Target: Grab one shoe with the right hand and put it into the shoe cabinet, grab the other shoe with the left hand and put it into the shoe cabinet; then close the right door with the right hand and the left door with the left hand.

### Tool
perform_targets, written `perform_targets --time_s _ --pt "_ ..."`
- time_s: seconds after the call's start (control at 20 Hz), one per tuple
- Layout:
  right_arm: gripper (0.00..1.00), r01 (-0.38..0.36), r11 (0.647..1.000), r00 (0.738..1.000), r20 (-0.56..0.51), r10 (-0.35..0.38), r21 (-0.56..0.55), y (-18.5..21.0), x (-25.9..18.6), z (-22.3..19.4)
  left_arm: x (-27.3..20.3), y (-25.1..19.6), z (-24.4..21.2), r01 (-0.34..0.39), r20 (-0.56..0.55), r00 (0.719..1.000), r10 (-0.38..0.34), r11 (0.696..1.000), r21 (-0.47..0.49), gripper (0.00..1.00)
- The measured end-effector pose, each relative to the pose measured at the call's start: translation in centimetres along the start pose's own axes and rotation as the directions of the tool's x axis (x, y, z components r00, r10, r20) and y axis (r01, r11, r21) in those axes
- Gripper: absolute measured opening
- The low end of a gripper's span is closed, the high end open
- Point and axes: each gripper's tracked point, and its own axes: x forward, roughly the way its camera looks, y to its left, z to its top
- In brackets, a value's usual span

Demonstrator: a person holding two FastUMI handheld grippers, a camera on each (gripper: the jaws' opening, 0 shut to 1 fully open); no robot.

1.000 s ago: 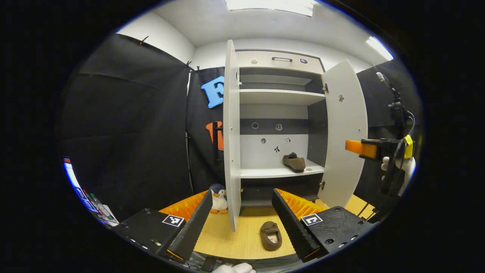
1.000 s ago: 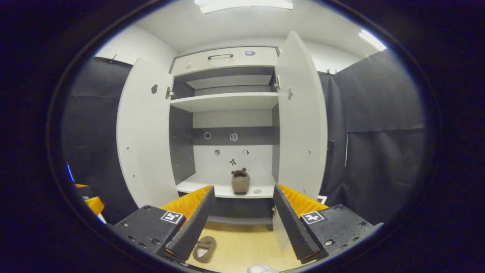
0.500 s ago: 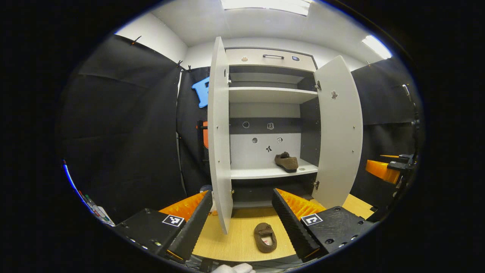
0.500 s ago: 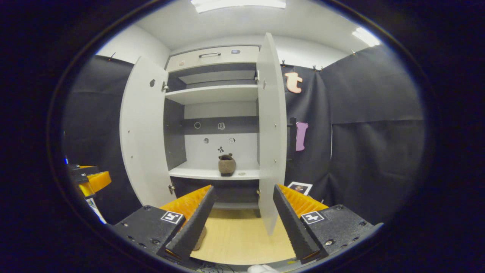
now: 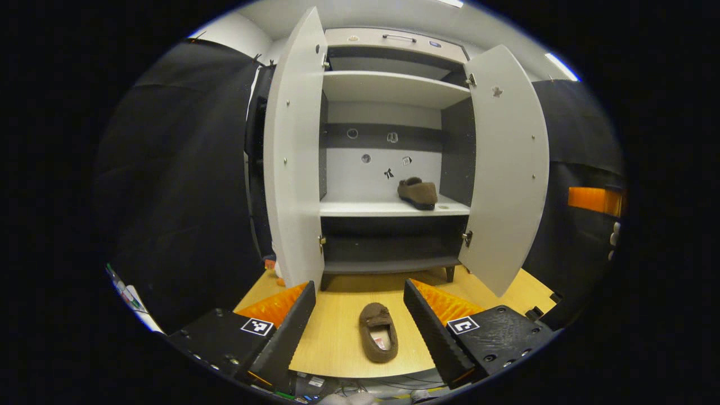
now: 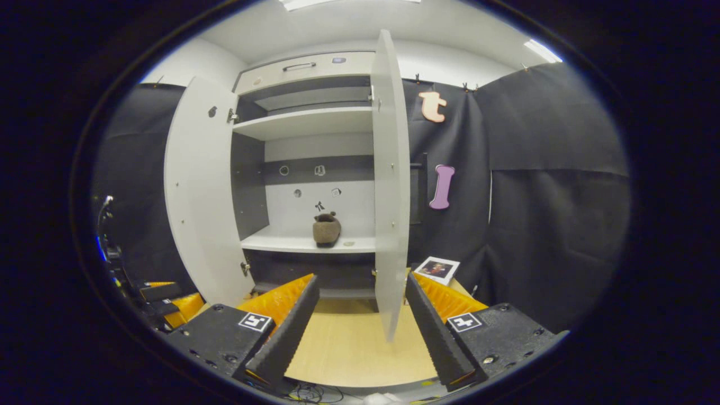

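Shoe cabinet [image 5: 388, 84] with both doors open. One shoe [image 5: 417, 193] on its middle shelf, right side; other shoe [image 5: 378, 340] on bench [image 5: 337, 343] before it, between spread left tongs [image 5: 360, 332]. Right tongs [image 6: 360, 332] spread, empty, facing right door [image 6: 389, 185].

The left gripper [image 5: 357, 329] is held level and low, its two fingers [image 5: 284, 334] spread wide apart and pressing on nothing. In the left gripper view the right gripper [image 5: 593, 199] shows far off at the right edge as a short bar, with part of a gloved hand [image 5: 614, 239] just below it.

The right gripper [image 6: 360, 329] is likewise level, jaws wide apart with nothing between its fingers [image 6: 436, 332]. In the right gripper view the left gripper [image 6: 169, 298] appears low at the left edge, pointing rightward; how its jaws stand cannot be told from there.
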Motion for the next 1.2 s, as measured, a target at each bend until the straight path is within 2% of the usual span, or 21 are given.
perform_targets --time_s 0.3,0.6,1.2 --pt "0.98 0.026 0.999 1.000 -0.010 -0.026 -0.037 -1.8 0.0 0.3 5.5 0.0 -10.5 0.003 -0.171 0.985 -0.010 0.999 -0.038 0.97" --pt "0.99 0.051 0.997 0.996 -0.067 -0.055 -0.054 -3.2 0.5 -1.1 10.3 0.3 -18.5 0.007 -0.311 0.950 -0.013 1.000 -0.021 0.95" --pt "1.00 0.093 0.995 0.987 -0.125 -0.098 -0.042 -4.9 2.2 -2.4 14.7 0.5 -21.9 0.014 -0.427 0.904 -0.024 1.000 -0.025 0.96"
